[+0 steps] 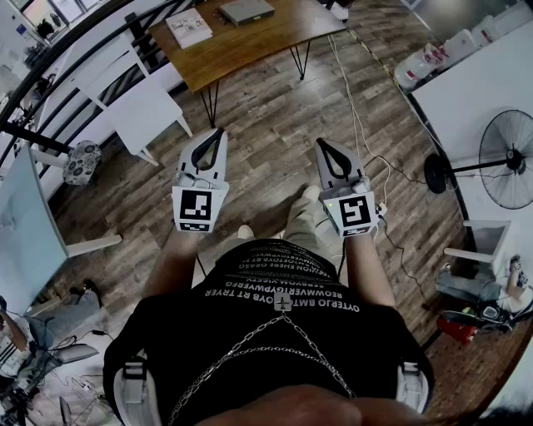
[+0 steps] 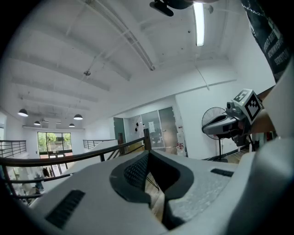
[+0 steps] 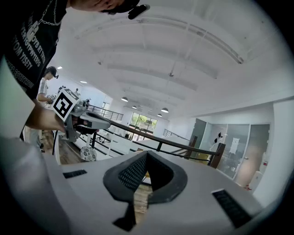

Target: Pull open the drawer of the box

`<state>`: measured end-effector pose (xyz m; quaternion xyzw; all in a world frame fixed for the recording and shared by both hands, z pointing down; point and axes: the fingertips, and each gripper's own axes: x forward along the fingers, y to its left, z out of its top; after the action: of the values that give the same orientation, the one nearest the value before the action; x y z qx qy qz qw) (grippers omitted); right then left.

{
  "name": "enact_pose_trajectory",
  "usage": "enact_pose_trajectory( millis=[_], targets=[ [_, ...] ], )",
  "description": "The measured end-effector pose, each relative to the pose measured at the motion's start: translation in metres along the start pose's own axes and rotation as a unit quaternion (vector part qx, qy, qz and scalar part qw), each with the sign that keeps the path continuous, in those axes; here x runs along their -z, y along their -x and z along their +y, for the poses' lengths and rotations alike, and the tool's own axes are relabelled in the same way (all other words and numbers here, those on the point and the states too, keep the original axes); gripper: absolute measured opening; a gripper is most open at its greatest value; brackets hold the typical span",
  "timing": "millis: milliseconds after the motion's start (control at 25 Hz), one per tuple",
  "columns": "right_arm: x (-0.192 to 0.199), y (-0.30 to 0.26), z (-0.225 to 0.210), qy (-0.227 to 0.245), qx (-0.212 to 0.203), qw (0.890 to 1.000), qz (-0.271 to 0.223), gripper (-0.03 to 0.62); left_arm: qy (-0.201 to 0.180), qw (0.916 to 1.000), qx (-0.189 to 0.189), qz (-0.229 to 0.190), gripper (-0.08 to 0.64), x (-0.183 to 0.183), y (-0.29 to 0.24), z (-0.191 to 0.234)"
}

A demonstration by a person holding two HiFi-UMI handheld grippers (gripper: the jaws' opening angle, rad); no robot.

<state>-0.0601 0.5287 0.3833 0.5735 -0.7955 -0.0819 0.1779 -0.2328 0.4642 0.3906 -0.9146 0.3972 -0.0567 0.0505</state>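
Two hand-held tongs reach out over a wood-plank floor (image 1: pixel 275 125), seen from above the person's chest. The left tongs (image 1: pixel 218 133) are clenched, tips meeting, with nothing between them. The right tongs (image 1: pixel 323 143) are likewise clenched and empty. Far ahead, well apart from both, a wooden surface (image 1: pixel 266 37) on thin black legs carries a white box (image 1: pixel 190 27) at left and a grey flat box (image 1: pixel 246 10) at right. Which one has the drawer cannot be told. A white chair (image 1: pixel 150 112) stands just left of the surface, and a standing fan (image 1: pixel 508 158) is at the right.
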Motion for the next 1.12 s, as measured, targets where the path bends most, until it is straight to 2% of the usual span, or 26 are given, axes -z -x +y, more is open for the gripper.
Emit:
enact_pose_trajectory(
  millis=[280,480,640,840,1120],
  targets=[
    [0.008,-0.014,-0.012,-0.028,0.001,1.000,-0.012,-0.003,0.005,0.9999,-0.012,0.004,0.005,0.000,-0.014,0.010],
    [0.014,-0.043,-0.018,-0.037,-0.025,0.999,-0.029,-0.003,0.010,0.9993,-0.034,0.006,0.005,0.000,-0.030,0.021],
    [0.024,-0.055,-0.028,-0.047,-0.033,0.998,-0.020,-0.003,0.034,0.9991,-0.019,0.014,0.005,0.003,-0.042,0.009],
    [0.022,-0.071,-0.053,-0.059,-0.037,0.997,-0.033,-0.003,0.041,0.9987,-0.016,0.025,0.005,0.009,-0.069,0.004],
    [0.044,-0.087,-0.100,-0.069,-0.035,0.997,-0.021,-0.003,0.052,0.9979,-0.008,0.038,0.005,0.016,-0.119,-0.007]
  ],
)
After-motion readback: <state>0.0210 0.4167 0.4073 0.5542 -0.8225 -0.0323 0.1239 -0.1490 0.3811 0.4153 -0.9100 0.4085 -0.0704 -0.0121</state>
